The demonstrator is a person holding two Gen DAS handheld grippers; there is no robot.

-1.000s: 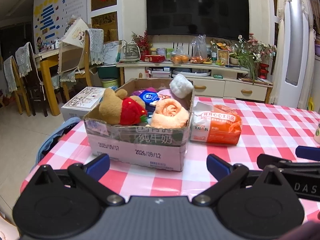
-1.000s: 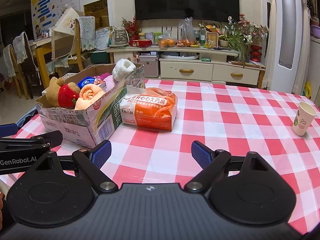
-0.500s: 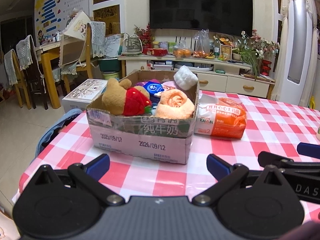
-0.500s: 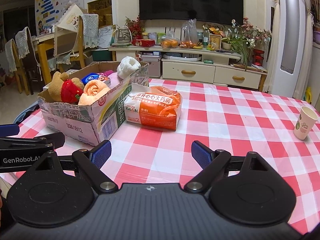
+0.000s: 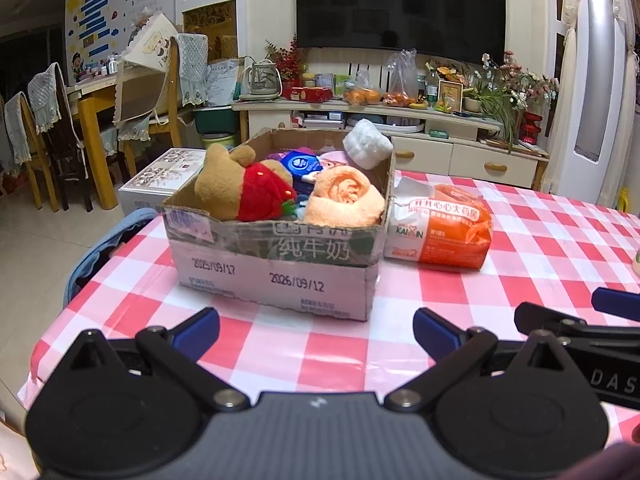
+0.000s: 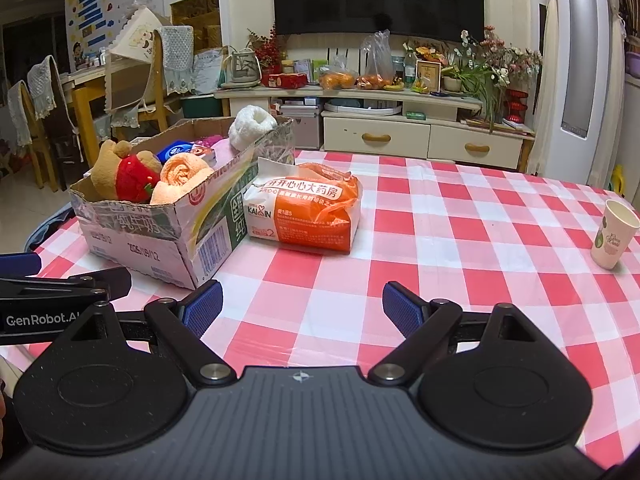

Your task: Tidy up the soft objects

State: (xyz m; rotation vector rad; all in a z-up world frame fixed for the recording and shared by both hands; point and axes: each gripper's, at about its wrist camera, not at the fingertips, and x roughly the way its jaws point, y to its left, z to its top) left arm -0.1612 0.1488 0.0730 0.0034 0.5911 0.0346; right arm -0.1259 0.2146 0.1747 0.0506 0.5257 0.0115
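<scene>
The cardboard box on my checked table already holds the plush bear and rolled orange towel; the orange bag lies touching its side. My left gripper and right gripper hover spread wide, empty, ready to choose.

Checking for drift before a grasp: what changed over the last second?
Only the views shifted: the cardboard box sits slightly higher and larger in the left wrist view, so the left gripper has eased toward it. The right gripper shows a similar small shift. Nothing was taken hold of or let go; both pairs of jaws stayed open and empty. The teddy bear, rolled towel and orange bag kept their places.
</scene>
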